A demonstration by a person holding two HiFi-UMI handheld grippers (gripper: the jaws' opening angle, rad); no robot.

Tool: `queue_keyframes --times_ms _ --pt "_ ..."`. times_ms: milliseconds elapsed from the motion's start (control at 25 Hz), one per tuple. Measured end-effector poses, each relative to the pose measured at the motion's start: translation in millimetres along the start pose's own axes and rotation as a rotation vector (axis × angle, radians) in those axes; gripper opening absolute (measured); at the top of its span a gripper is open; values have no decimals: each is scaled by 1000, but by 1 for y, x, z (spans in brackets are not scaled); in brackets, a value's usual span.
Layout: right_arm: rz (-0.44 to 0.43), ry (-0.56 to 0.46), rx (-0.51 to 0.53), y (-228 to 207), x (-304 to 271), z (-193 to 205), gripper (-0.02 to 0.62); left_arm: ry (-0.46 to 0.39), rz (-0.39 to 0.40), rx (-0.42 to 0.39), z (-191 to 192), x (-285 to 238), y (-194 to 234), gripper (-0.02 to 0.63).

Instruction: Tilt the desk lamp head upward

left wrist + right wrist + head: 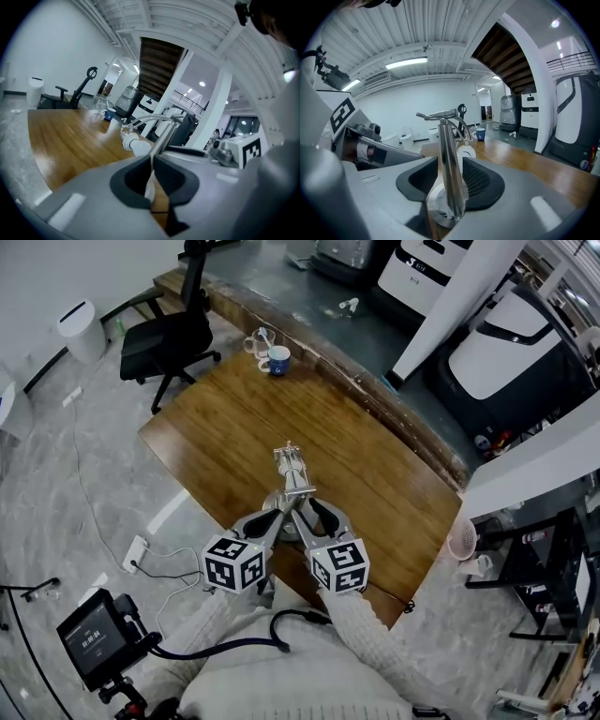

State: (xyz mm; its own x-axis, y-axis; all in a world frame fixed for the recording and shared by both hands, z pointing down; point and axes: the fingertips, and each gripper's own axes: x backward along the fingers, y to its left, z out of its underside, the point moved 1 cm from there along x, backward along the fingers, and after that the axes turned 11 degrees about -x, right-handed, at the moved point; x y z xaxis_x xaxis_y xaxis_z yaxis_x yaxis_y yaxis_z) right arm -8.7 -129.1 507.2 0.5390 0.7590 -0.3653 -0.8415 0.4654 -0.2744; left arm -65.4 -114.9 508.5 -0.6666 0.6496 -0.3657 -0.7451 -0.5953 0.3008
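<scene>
A chrome desk lamp (292,474) stands near the front edge of the wooden table (225,418). Both grippers are at its base. In the right gripper view the lamp's metal stem (448,154) rises between the jaws of my right gripper (450,176), which stand open, the left pad clear of the stem. The white round lamp head (465,152) hangs low behind the stem. My left gripper (152,161) is shut, its pads meeting, and the stem (164,136) and white head (136,144) show just beyond its tips. From the head view the left gripper (278,518) and right gripper (305,513) flank the base.
A blue mug (277,359) and a glass sit at the table's far corner. A black office chair (169,338) and a white bin (77,329) stand beyond on the floor. A power strip (137,554) and a camera on a stand (98,638) lie to my left.
</scene>
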Motion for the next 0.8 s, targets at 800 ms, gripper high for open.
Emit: queue_keyframes --times_ms 800 --pt "-74 -2 129 10 -17 -3 135 104 468 356 -69 -23 44 176"
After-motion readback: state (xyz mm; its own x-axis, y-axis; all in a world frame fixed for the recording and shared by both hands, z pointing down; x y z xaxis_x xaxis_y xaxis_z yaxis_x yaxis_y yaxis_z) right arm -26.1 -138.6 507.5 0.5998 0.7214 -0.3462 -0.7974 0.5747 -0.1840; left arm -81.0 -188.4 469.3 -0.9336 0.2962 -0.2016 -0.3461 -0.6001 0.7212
